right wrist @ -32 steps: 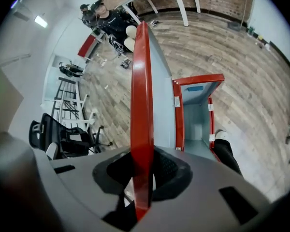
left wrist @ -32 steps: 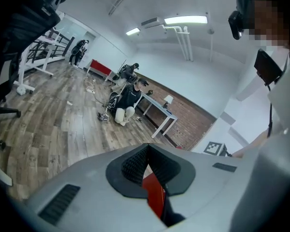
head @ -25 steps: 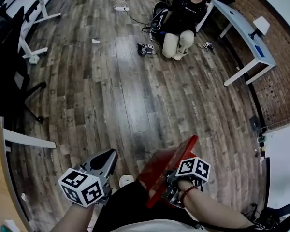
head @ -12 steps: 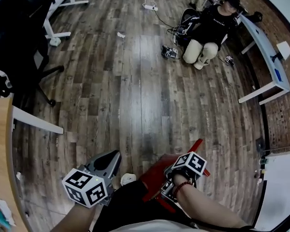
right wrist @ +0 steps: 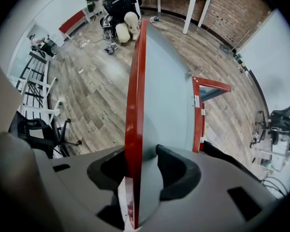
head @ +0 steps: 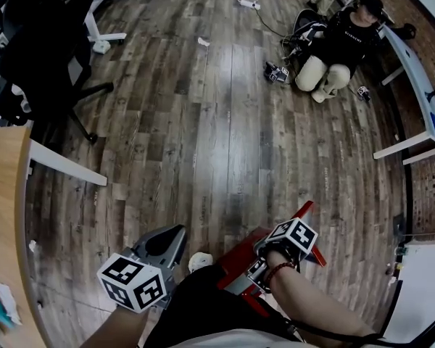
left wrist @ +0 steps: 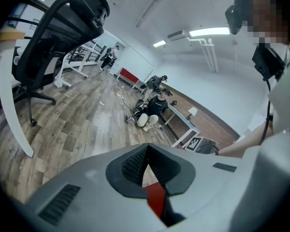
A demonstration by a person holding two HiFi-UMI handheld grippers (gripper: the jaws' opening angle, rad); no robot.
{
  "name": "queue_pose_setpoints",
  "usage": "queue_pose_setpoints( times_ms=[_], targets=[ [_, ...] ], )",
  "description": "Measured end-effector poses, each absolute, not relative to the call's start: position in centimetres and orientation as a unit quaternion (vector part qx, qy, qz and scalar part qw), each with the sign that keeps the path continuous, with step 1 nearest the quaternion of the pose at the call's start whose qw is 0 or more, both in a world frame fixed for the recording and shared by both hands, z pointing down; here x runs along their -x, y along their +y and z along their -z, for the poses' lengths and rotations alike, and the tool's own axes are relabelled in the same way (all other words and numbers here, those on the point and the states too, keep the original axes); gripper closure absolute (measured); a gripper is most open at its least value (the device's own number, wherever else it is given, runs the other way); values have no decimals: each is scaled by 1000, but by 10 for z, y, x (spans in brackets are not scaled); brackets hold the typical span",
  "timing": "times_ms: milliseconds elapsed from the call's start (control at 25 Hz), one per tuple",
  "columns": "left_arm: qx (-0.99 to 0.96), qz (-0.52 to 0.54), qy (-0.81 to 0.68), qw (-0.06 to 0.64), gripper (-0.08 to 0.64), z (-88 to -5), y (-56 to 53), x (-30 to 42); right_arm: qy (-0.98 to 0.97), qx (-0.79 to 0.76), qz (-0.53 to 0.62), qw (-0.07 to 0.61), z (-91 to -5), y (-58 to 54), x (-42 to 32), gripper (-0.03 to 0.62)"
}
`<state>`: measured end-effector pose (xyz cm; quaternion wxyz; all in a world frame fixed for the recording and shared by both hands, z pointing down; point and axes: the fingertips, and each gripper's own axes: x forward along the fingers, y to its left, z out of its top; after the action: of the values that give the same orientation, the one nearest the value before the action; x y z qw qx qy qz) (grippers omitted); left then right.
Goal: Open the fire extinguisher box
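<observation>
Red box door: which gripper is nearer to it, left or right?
Right. The right gripper has the red door between its jaws, which have just been opening. The left gripper hangs off to the door's left, apart from it.

The right gripper (right wrist: 141,170) points down over the red-framed door (right wrist: 166,81) of the fire extinguisher box. The door's edge stands between its dark fingers (right wrist: 178,170), which have just been opening and sit loosely on either side. Just right of the door is the box's red frame (right wrist: 198,115). Far off, a person (right wrist: 117,4) sits on the wooden floor (right wrist: 96,91).
</observation>
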<state>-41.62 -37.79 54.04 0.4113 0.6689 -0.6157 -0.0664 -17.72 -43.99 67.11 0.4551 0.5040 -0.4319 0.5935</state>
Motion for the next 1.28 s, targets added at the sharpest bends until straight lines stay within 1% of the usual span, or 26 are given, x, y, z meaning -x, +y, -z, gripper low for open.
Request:
queue_pose_setpoints(
  times_ms=[400, 680, 1000, 1200, 1280],
  targets=[
    [-650, 61, -633, 416, 552, -543, -359, 425, -430, -509, -580, 467, -685, -445, 186, 394],
    [-640, 62, -639, 422, 552, -546, -345, 428, -439, -507, -571, 474, -687, -445, 194, 393],
    [-641, 62, -638, 422, 552, -545, -342, 426, -454, -498, -577, 461, -684, -443, 197, 391],
    [-651, 60, -628, 422, 552, -543, -348, 418, -472, -479, -594, 443, -677, -442, 204, 391],
    [-655, 58, -625, 421, 552, -541, -351, 415, -476, -465, -609, 431, -675, -442, 206, 380]
  ],
)
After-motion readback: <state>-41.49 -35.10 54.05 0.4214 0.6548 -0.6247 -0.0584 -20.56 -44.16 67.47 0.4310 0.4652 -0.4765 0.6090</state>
